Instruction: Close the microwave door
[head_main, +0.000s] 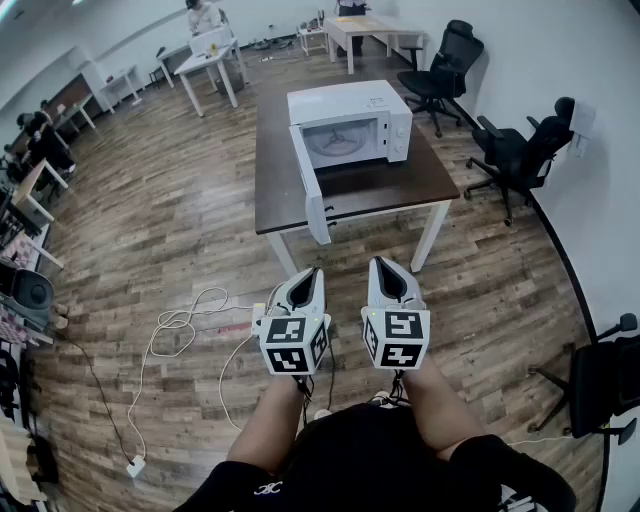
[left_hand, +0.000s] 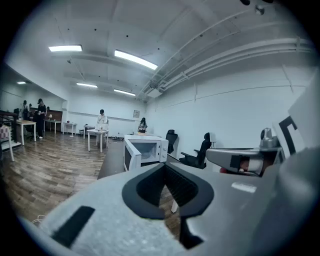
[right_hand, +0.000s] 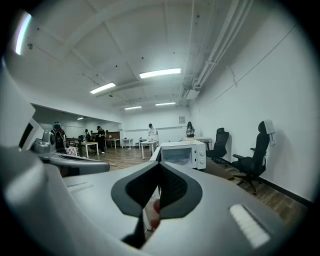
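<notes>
A white microwave (head_main: 350, 122) stands on a dark brown table (head_main: 385, 188) ahead of me. Its door (head_main: 310, 185) hangs wide open, swung out over the table's near edge on the left. My left gripper (head_main: 311, 273) and right gripper (head_main: 385, 264) are held side by side in front of me, well short of the table, both pointing at it. Each has its jaws together with nothing between them. The left gripper view shows the microwave (left_hand: 149, 149) far beyond the left gripper (left_hand: 164, 166). In the right gripper view the microwave (right_hand: 186, 154) stands beyond the right gripper (right_hand: 159, 165).
Black office chairs (head_main: 515, 152) stand right of the table, another chair (head_main: 600, 385) at my lower right. A white cable (head_main: 178, 332) loops over the wood floor to my left. White tables (head_main: 210, 62) and people at desks fill the back and left of the room.
</notes>
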